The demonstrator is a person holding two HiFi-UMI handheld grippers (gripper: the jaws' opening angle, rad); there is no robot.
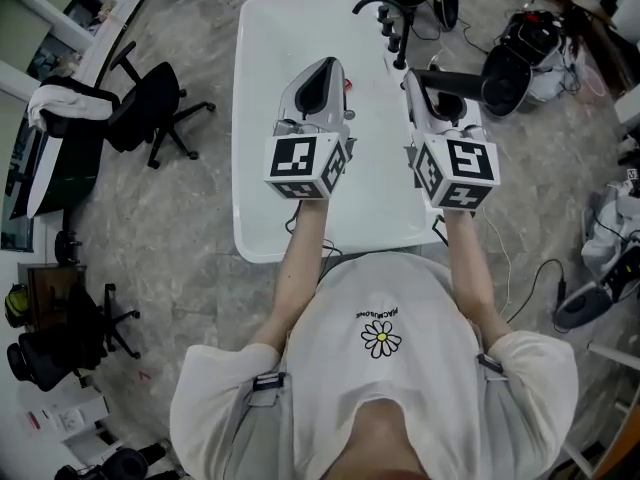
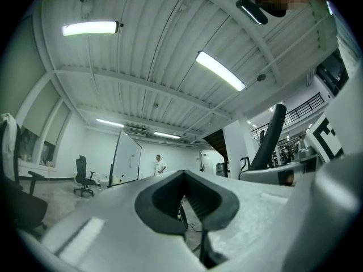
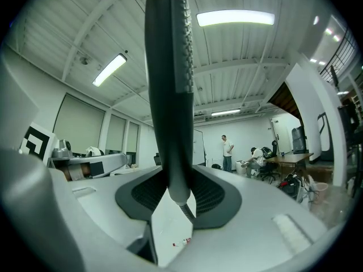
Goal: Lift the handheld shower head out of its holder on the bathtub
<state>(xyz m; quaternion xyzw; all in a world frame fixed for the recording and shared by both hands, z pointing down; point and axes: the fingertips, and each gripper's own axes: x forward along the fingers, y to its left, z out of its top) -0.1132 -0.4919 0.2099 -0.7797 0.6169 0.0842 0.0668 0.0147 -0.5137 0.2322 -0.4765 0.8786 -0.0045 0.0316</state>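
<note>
You hold two grippers over one white bathtub [image 1: 262,118]. Your right gripper [image 1: 420,86] has its jaws clamped partway closed on the handle of the single black handheld shower head [image 3: 167,95]. The head stands upright between the pads with its nozzle face turned right, and is held above the tub's right side near the black faucet [image 1: 395,23]. Your left gripper [image 1: 322,70] has its jaws closed together on nothing. Two people show far back in the right gripper view: one standing [image 3: 227,152], one seated [image 3: 258,154].
</note>
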